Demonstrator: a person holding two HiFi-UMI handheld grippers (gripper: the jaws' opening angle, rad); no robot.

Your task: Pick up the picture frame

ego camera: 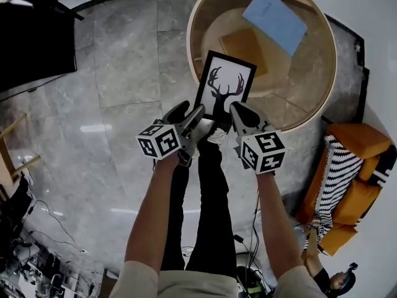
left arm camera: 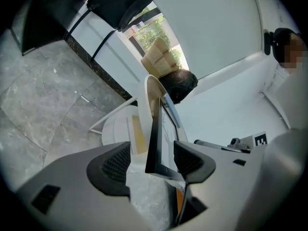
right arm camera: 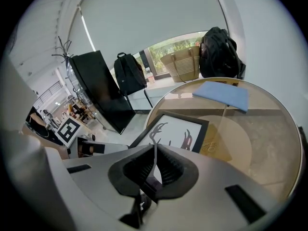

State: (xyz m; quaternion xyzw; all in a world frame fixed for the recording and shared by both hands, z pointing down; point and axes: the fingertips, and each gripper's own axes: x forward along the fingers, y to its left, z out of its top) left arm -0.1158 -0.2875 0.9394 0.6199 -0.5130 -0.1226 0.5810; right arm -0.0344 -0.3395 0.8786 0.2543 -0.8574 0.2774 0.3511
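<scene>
The picture frame (ego camera: 224, 85), black-edged with a deer silhouette on white, sits at the near side of the round counter (ego camera: 192, 30). Its lower edge is close to the pale wooden rim on the person's side. I cannot tell whether it rests on the glass top or is tipped up off it.

The right claw (ego camera: 239, 112) is at the frame's near right corner. In the right gripper view its pads (right arm camera: 168, 170) are drawn in to a thin slit and pinch that corner, and the rest of the frame (right arm camera: 175, 131) stretches away over the glass.

The left claw (ego camera: 188, 112) is at the frame's near left corner. In the left gripper view it stands wide, with the frame (left arm camera: 155, 129) edge-on between the pads. The frame is nearer the right pad (left arm camera: 188, 160) and well clear of the left one.

Beyond the frame the glass is bare as far as a tan square (ego camera: 243, 48) near the counter's middle. A blue folder (ego camera: 274, 20) lies at the far side, well apart from the frame and both claws.

To the left of the counter the grey stone floor (ego camera: 118, 79) is wide open, bounded by a black panel (ego camera: 37, 42) at the upper left. On the right an orange chair (ego camera: 353, 172) with a striped cushion stands just past the rim. The person's legs (ego camera: 208, 210) are directly below the claws, and one shoe (ego camera: 217, 135) is near the counter's edge.
</scene>
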